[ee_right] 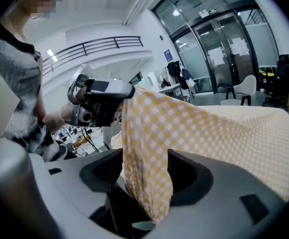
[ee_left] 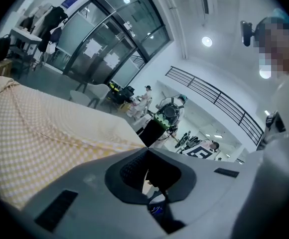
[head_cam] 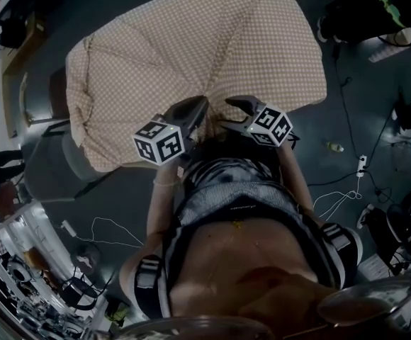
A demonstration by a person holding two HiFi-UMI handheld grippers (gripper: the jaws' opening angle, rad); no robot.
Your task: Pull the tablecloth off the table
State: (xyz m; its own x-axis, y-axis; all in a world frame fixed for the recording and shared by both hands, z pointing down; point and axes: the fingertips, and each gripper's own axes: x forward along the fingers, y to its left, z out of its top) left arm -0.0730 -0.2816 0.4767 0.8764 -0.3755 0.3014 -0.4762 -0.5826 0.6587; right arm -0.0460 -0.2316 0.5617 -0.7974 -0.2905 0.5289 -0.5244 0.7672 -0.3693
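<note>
Right gripper (ee_right: pixel 144 176): your jaws stood wide apart, a fold of the tablecloth (ee_right: pixel 149 148) hanging loose between them.
Left gripper (ee_left: pixel 145 151): your jaws were pinched together on the tablecloth's near edge.
Tablecloth: yellow check, spread out beyond both grippers.

Beyond your left claw (head_cam: pixel 198 105) and right claw (head_cam: pixel 232 115), the table lies hidden beneath a yellow-checked tablecloth (head_cam: pixel 212 48), rumpled into ridges, its near edge gathered at the claws.
</note>
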